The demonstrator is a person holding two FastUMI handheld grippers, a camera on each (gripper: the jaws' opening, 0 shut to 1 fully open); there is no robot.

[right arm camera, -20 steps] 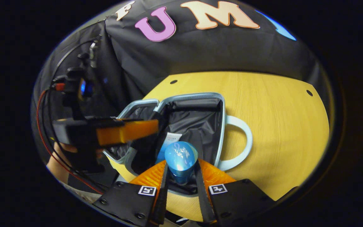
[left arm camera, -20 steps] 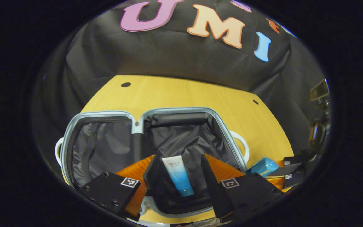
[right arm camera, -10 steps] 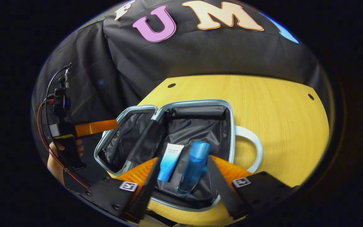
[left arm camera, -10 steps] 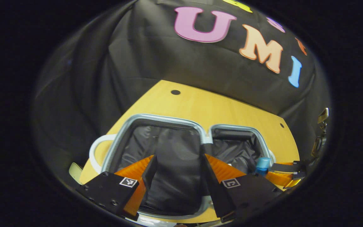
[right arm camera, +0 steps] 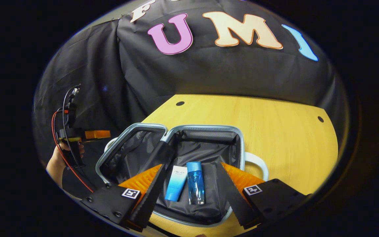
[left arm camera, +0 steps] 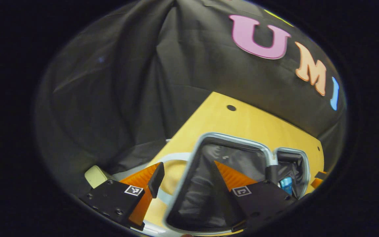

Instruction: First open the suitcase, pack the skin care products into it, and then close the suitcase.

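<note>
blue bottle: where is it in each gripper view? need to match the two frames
Left gripper view: the blue bottle is a small patch at the far right edge, in the farther half of the open suitcase.
Right gripper view: the bottle lies bottom centre on the suitcase lining, right of the white-and-blue tube, between the open fingers of the right hand-held gripper.
Shared landmark: the pale hinge joint where the two halves meet.

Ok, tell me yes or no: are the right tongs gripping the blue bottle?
No, the right tongs stand open, and the blue bottle lies free on the suitcase lining beside the tube.
</note>
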